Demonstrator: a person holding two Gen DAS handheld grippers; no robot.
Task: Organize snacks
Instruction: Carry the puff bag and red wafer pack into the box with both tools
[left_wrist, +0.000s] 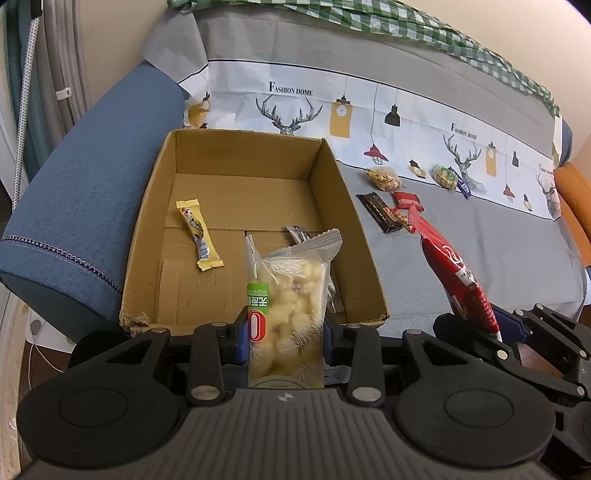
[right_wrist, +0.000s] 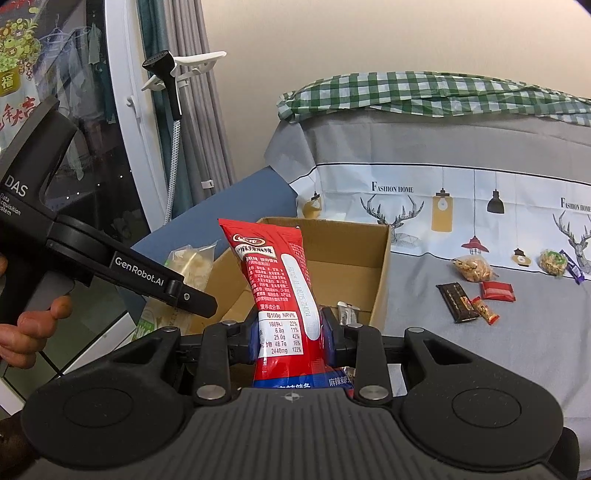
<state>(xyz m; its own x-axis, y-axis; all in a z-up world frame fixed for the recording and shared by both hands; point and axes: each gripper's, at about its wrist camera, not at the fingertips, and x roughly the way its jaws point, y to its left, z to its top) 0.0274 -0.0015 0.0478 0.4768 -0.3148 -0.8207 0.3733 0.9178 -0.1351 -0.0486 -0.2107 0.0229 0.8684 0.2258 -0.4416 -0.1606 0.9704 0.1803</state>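
My left gripper (left_wrist: 287, 334) is shut on a clear bag of pale puffed snacks (left_wrist: 291, 295) and holds it upright over the near edge of the cardboard box (left_wrist: 155, 206). In the box lie a yellow candy bar (left_wrist: 199, 234) and a dark wrapped bar (left_wrist: 300, 233). My right gripper (right_wrist: 291, 338) is shut on a red snack packet (right_wrist: 280, 280), upright just right of the box (right_wrist: 380, 280). The red packet also shows in the left wrist view (left_wrist: 458, 273), and the puffed snack bag in the right wrist view (right_wrist: 192, 269).
On the grey sofa cover right of the box lie loose snacks: a black bar (right_wrist: 458, 302), a red packet (right_wrist: 498, 291), a small orange-red candy (right_wrist: 485, 311), a nut cluster (right_wrist: 474, 269), a green-yellow cluster (right_wrist: 553, 262) and a purple wrapper (right_wrist: 574, 271). A blue sofa arm (left_wrist: 81, 206) is left of the box.
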